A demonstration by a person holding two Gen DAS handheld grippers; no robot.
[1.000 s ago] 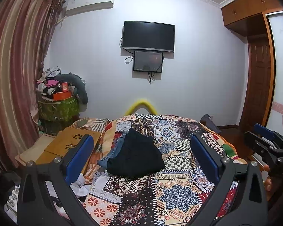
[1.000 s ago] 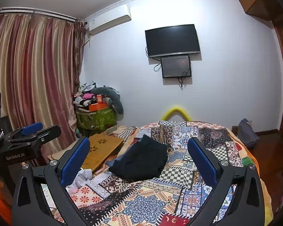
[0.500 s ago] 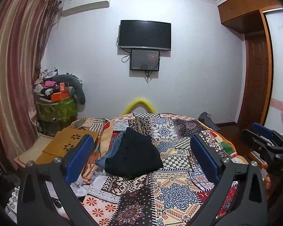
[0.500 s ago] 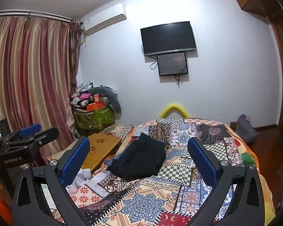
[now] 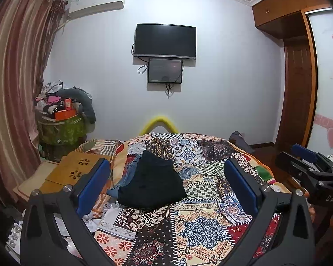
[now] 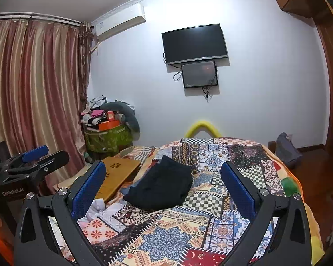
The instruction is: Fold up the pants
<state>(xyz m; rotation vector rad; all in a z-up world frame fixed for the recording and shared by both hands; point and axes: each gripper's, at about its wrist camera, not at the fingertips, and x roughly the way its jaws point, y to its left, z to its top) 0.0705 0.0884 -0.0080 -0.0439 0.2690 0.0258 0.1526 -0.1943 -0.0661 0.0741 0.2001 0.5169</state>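
Folded black pants [image 5: 152,181] lie on top of blue jeans [image 5: 127,177] on the left-middle of a patchwork bed cover [image 5: 206,221]. They also show in the right wrist view [image 6: 161,187]. My left gripper [image 5: 166,184] is open and empty, held above the near part of the bed, well short of the pants. My right gripper [image 6: 163,188] is open and empty, also above the bed and back from the pants. Each gripper shows at the edge of the other's view, the right one [image 5: 308,168] and the left one [image 6: 33,157].
A wooden lap desk [image 5: 77,170] lies left of the bed. White cloth [image 5: 104,215] is bunched at the bed's left edge. A cluttered green bin [image 5: 62,128] stands by the curtain. A dark bag [image 6: 286,150] sits on the floor at right. A TV [image 5: 165,41] hangs on the far wall.
Both views have tilted slightly upward, so the bed and pants sit a little lower in frame. Both grippers stay open and empty.
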